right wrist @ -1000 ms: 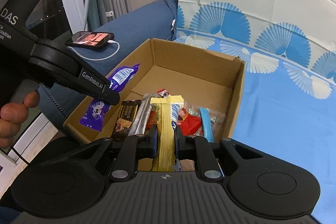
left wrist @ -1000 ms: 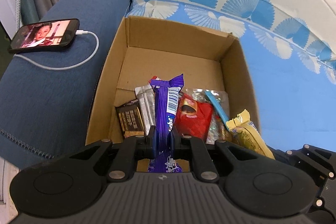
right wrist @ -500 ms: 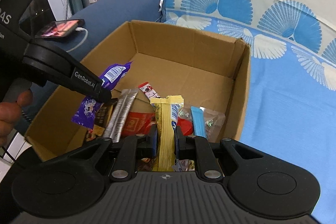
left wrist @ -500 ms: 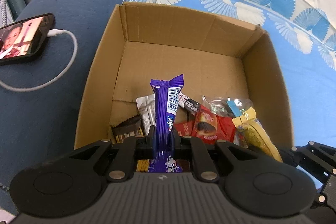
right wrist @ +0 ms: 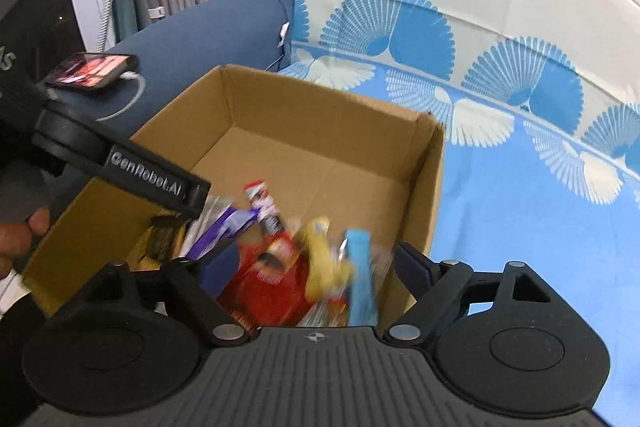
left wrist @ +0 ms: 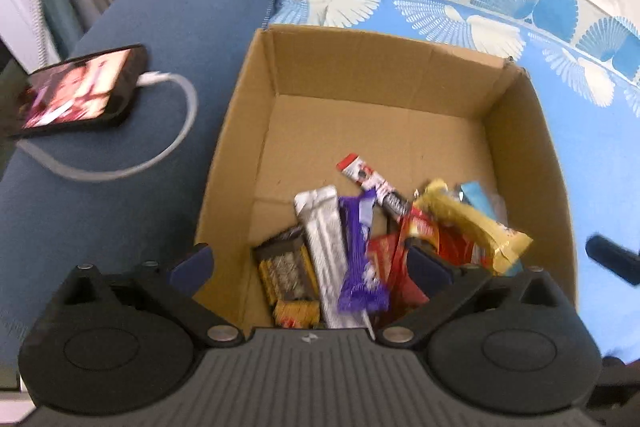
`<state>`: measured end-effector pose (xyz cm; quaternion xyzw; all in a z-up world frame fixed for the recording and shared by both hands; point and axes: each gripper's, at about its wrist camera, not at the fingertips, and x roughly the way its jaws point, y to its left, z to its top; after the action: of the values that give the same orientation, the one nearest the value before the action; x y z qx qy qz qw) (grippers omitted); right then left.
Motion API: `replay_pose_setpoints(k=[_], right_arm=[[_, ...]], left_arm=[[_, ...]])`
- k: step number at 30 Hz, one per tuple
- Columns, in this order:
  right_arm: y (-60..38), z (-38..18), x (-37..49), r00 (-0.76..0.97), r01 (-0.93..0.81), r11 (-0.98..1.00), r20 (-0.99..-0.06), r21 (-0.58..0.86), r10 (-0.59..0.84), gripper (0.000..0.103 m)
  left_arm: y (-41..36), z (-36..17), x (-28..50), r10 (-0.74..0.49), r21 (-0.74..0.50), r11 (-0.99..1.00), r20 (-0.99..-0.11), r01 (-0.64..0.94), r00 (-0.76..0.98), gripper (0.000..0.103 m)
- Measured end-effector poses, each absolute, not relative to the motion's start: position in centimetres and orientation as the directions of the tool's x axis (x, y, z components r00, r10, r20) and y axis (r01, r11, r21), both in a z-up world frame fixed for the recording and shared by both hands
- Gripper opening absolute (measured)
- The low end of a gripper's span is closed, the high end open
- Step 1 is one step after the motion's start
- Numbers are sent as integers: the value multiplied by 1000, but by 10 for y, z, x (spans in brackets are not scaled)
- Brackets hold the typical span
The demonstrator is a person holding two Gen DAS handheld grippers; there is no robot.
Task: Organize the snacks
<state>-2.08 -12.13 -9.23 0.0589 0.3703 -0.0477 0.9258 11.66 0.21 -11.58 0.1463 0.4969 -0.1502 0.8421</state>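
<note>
Now both grippers above cardboard box (left wrist: 248,131) | left gripper (left wrist: 308,263) fingers opening, purple bar (left wrist: 358,247) loose between | right gripper (right wrist: 316,267) fingers opening, yellow bar (right wrist: 320,259) falling among snacks

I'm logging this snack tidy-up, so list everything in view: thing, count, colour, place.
box: 1, brown cardboard, on the sofa
purple bar: 1, purple, in the box, between the left gripper's opening jaws
yellow bar: 1, yellow, in the box, on top of the pile
silver bar: 1, silver, in the box, beside the purple bar
red pack: 1, red, in the box
blue stick: 1, light blue, in the box
phone: 1, black, screen lit, on the sofa arm
cable: 1, white, plugged into the phone
cover: 1, blue and white fans, on the sofa
left gripper: 1, black, opening
right gripper: 1, black, opening
hand: 1, holding the left gripper
</note>
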Motion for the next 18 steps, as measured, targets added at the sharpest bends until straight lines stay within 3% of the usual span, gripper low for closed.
replay_pose_setpoints(k=[10, 18], right_arm=[[-71, -71, -112, 715, 149, 986, -697, 81, -51, 95], [-48, -51, -161, 769, 169, 984, -632, 59, -94, 99]], left_arm=[[57, -76, 24, -135, 67, 926, -860, 371, 493, 103], [74, -52, -41, -169, 90, 907, -818, 412, 550, 103]])
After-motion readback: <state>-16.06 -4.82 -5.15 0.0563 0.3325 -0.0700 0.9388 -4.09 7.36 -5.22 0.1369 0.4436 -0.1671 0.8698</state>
